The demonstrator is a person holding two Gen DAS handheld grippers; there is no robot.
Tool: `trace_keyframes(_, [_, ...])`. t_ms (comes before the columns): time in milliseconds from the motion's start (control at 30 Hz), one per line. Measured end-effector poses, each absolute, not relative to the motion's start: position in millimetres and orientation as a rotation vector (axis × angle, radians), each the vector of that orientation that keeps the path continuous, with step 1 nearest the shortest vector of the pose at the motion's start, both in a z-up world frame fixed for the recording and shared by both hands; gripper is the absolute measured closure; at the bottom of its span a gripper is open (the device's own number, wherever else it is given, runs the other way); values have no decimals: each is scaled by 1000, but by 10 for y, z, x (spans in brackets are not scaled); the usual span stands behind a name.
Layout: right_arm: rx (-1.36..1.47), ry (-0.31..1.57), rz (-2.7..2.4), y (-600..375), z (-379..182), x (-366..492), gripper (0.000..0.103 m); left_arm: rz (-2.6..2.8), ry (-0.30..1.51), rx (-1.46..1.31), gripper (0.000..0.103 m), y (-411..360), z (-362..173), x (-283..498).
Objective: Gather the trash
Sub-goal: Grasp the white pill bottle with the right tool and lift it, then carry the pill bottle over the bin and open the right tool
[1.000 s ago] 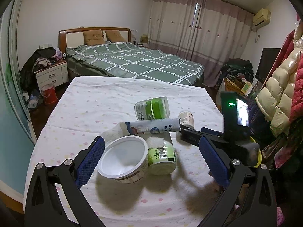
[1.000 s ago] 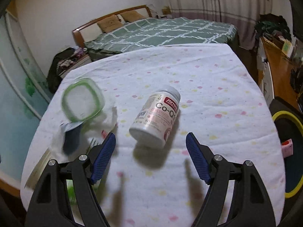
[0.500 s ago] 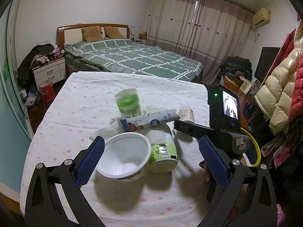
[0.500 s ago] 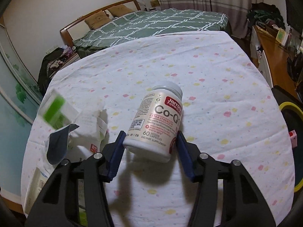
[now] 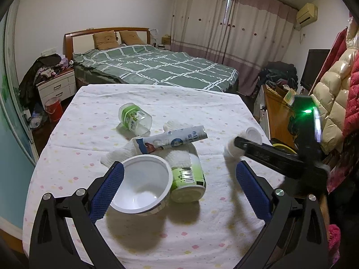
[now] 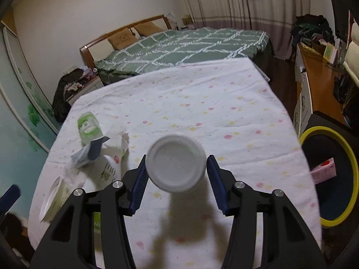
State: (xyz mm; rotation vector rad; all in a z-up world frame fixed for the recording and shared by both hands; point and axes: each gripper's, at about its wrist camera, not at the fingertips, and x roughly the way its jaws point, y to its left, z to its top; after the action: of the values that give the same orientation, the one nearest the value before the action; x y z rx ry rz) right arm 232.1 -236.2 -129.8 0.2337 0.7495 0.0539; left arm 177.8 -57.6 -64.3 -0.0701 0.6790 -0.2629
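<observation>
My right gripper (image 6: 176, 174) is shut on a white supplement bottle (image 6: 176, 163), held above the table with its cap toward the camera; the bottle also shows in the left wrist view (image 5: 243, 141). My left gripper (image 5: 177, 188) is open, hovering over a white plastic cup (image 5: 140, 189) and a green-labelled cup (image 5: 188, 179) lying on its side. A flattened tube (image 5: 170, 139) and a crumpled white tissue (image 5: 121, 154) lie behind them. A clear jar with a green lid (image 5: 134, 120) lies farther back.
The table has a white dotted cloth (image 5: 89, 134). A black bin with a yellow rim (image 6: 332, 177) stands on the floor right of the table. A bed (image 5: 157, 67) is behind, a wooden desk (image 5: 276, 112) and hanging coats (image 5: 336, 103) at right.
My right gripper has closed on the supplement bottle, lifted it and turned it cap toward the camera. The green-lidded jar rolled back and left. My left gripper stayed open.
</observation>
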Motion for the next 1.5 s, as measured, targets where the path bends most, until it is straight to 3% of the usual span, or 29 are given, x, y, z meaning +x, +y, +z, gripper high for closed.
trace_keyframes(933, [290,686,100,-2884,-1055,1643,56,-279,703,7,5,-911,-680,1689])
trace_keyframes(1233, [348,636,-66,-3637,-1006,1477,56,-286,721,29,5,-1024,-715,1737])
trace_keyframes(1500, [395,674,-263,-4377,-1329,1424,56,-281,740,41,5,-1109,-771,1790])
